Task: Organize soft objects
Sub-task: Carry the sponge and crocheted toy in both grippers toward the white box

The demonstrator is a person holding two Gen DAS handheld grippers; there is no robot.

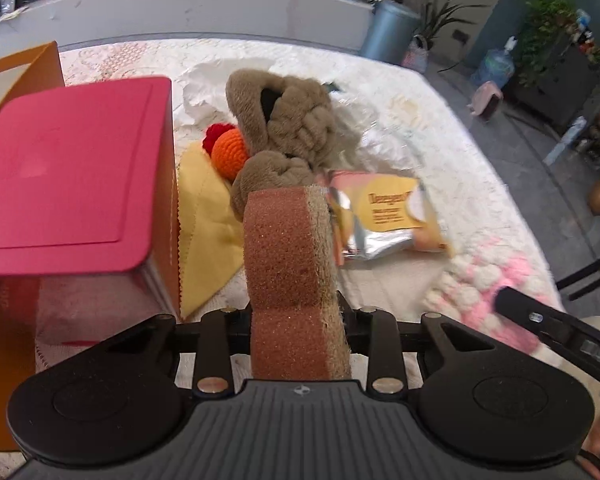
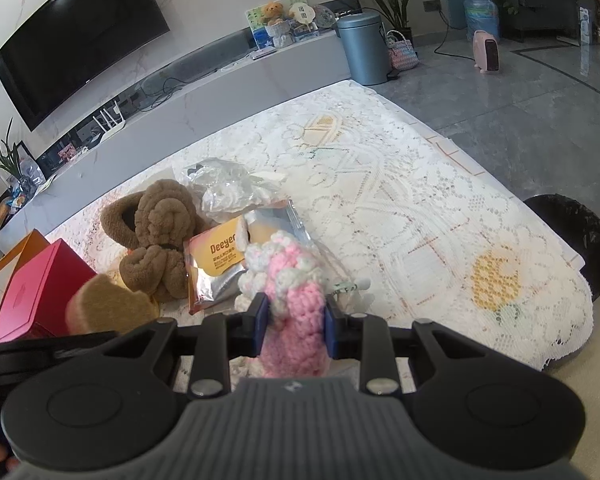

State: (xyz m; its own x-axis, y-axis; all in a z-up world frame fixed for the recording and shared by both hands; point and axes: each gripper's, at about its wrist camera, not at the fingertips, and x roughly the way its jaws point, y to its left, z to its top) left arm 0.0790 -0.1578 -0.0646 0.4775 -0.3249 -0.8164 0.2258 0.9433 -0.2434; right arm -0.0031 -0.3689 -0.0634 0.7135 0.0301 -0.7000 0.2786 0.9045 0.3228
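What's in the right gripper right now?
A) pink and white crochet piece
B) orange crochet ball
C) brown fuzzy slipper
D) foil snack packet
A: the right gripper has its blue pads pressed on either side of the pink and white crochet piece, which sticks up between them in the right wrist view.

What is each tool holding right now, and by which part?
The left tool grips a brown sponge by its near end. The right tool clamps a pink and white crochet piece across its pink near end.
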